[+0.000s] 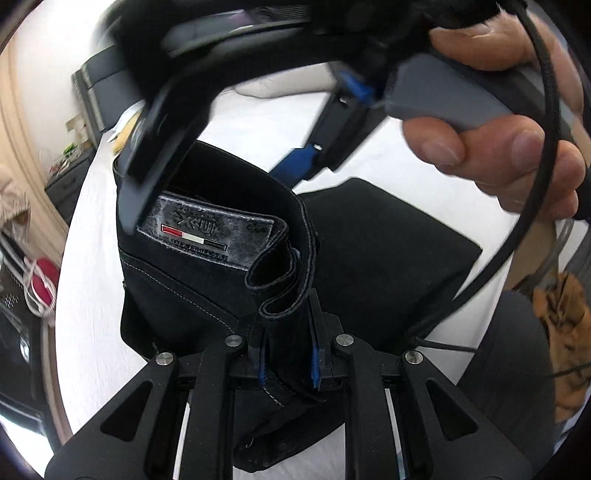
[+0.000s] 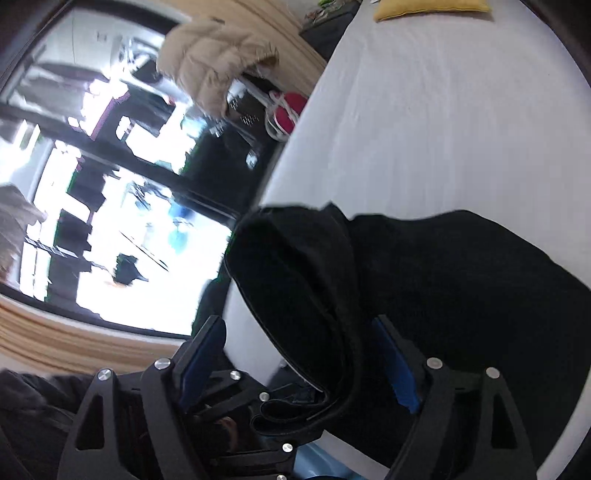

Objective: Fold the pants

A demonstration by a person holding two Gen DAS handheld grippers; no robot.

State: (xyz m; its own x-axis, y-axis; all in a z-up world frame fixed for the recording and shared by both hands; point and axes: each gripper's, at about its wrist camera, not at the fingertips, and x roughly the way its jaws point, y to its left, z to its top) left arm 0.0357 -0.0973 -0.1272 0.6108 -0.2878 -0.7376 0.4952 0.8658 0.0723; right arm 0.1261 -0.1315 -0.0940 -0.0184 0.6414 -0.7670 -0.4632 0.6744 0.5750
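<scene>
Left wrist: left hand-held gripper [image 1: 289,363] clamps pants [image 1: 207,258] waistband; right hand-held gripper [image 2: 303,363] agape

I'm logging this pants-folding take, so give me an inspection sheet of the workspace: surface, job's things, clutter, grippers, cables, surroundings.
Surface: bed with white sheet, mostly bare.
Job's things: dark pants, partly folded, waistband label facing up.
Clutter: yellow cushion at the far end of the bed.
Grippers: left gripper jaws shut on a pants fold; right gripper jaws open, with pants cloth between them.
Cables: black cable looping past the person's hand.
Surroundings: window, beige jacket, red bag beside the bed.
</scene>
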